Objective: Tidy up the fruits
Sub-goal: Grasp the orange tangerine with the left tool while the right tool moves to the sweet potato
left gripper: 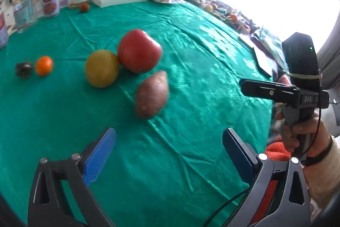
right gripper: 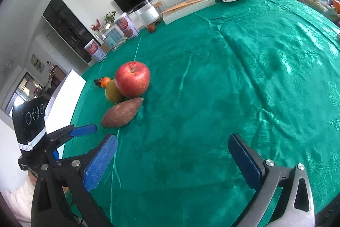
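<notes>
Both tongs, the left gripper (left gripper: 169, 154) and the right gripper (right gripper: 173, 160), are wide open and hold nothing. The apple (right gripper: 132, 79), yellow fruit (right gripper: 113, 92) and sweet potato (right gripper: 122, 113) sit bunched near the table's (right gripper: 233, 88) left edge. I think no fruit is picked yet; next, reach forward and grab one.

Red apple (right gripper: 132, 79), yellow fruit (left gripper: 102, 68), shiny green tablecloth (right gripper: 233, 78).

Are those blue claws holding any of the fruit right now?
No. The left gripper and right gripper are both open and empty; the apple lies untouched.
</notes>
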Demonstrator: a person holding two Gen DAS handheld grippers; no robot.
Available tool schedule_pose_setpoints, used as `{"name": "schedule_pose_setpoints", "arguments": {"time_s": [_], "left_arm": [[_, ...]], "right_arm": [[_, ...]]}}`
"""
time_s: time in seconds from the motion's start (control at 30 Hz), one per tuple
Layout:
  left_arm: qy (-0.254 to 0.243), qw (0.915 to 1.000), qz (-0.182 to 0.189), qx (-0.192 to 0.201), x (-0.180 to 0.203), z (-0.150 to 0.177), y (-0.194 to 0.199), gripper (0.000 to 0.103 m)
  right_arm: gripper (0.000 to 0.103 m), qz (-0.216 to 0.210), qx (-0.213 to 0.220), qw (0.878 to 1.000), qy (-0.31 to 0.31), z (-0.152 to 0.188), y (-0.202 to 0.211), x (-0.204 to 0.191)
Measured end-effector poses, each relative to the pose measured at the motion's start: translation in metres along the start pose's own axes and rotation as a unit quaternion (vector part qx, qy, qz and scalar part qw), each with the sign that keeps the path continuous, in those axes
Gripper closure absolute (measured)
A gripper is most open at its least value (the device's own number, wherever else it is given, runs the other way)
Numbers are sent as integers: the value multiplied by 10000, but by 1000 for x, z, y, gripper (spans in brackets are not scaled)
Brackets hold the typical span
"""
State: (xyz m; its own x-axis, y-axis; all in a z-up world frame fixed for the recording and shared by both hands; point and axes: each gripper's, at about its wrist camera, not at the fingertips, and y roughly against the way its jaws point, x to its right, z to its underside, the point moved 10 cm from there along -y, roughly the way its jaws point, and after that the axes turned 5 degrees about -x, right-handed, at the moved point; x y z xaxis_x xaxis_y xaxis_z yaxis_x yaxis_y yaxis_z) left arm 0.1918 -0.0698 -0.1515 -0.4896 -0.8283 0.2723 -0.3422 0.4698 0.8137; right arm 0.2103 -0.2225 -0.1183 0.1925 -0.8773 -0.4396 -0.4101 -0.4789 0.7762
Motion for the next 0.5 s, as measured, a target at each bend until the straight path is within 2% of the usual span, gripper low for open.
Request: {"name": "schedule_pose_setpoints", "arguments": {"time_s": [0.1, 0.17, 0.23, 0.3, 0.33, 0.37, 0.4, 0.47, 0.5], "left_arm": [[532, 9960, -710, 103, -50, -9, 21, 2], [1217, 9872, -1016, 193, -94, -23, 32, 2], [1856, 9786, -853, 245, -128, -38, 36, 2], [2224, 9728, -600, 241, -149, -57, 29, 3], [2377, 9693, -589, 224, -158, -65, 24, 5], [2471, 9671, -574, 206, -165, -72, 17, 10], [2518, 9659, -590, 151, -171, -78, 9, 21], [2538, 9636, -831, -99, -183, -84, -11, 33], [2526, 9629, -931, -152, -187, -82, -17, 34]], "right_arm": [[0, -41, -154, 9998, 75, 7, -12, -14], [0, 14, -219, 9997, 122, 9, -17, -20], [0, 31, -170, 9998, 94, 7, -16, -22], [0, -74, -152, 9998, -67, 8, -13, -23], [0, -104, -177, 9997, -152, 9, -13, -22], [0, -119, -196, 9995, -223, 11, -12, -21], [0, -120, -206, 9993, -283, 12, -11, -20], [0, -96, -223, 9990, -376, 15, -8, -18], [0, -95, -235, 9988, -414, 17, -6, -17]]}}
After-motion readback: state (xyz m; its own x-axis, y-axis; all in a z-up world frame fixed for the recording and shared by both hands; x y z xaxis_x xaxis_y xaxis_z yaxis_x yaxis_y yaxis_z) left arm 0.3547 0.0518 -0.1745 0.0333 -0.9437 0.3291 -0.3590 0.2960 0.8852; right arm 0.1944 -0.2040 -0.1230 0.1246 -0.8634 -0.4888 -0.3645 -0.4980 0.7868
